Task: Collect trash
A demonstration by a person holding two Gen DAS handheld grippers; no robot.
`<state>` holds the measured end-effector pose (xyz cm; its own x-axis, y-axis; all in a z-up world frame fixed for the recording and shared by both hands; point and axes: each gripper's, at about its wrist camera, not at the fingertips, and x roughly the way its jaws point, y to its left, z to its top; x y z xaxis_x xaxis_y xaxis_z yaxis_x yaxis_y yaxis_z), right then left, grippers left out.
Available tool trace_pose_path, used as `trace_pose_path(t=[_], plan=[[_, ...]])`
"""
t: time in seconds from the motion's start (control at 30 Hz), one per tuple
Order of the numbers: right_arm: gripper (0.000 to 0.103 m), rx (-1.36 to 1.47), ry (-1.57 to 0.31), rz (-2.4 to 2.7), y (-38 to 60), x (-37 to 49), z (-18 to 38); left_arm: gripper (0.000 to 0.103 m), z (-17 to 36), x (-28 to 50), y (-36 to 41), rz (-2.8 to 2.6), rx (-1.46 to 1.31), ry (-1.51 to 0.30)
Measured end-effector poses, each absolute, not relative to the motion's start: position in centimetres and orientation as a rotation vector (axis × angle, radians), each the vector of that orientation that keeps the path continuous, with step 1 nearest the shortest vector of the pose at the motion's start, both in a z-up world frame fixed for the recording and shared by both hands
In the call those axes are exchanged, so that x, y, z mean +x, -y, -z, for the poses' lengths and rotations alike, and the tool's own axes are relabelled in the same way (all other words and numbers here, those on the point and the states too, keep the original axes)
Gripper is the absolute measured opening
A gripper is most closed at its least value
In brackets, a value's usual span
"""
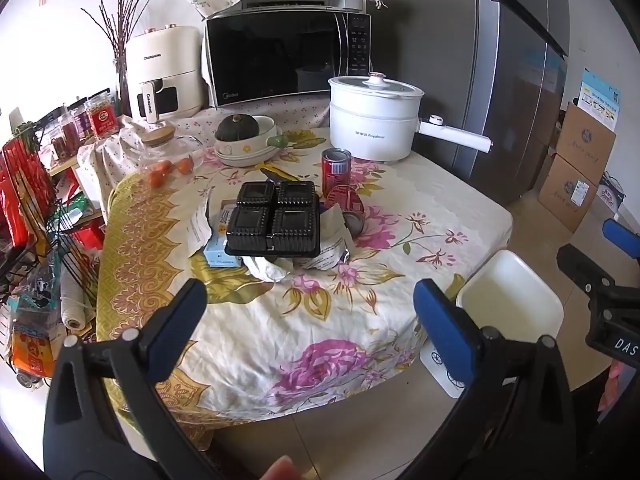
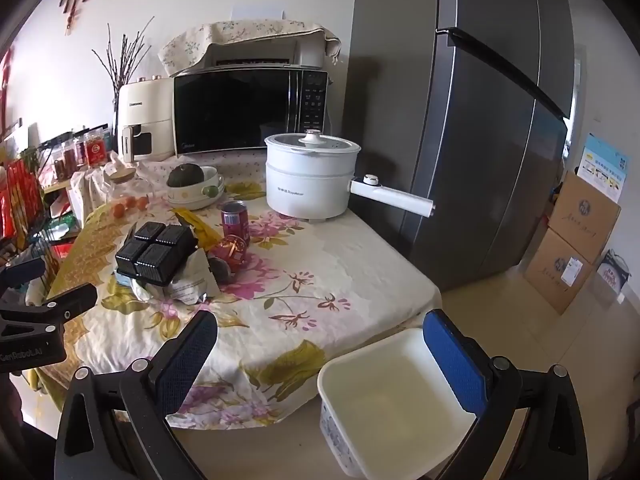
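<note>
While both tools hang short of the worktop (image 1: 400, 280), the collecting has not begun. The left hand-held gripper (image 1: 310, 312) and right hand-held gripper (image 2: 320, 354) are spread wide, holding nothing. The trash sits behind the white bin (image 2: 384, 392): a black tray (image 1: 274, 218) on crumpled paper (image 1: 200, 224), with red cans (image 1: 336, 168) just beside the tray. I judge the next move is a reach to the tray.
</note>
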<state>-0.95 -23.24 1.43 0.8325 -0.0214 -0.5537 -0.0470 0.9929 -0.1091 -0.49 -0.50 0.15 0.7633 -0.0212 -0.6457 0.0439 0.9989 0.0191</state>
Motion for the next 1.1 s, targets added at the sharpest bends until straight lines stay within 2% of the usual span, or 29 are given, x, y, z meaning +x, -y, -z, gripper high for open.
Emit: trace_pose_path(t=[1.1], plan=[[0.103, -0.132, -0.586, -0.008, 23.03, -0.97, -1.00, 0.103, -0.41, -0.55, 0.50, 0.040, 0.021, -0.692]])
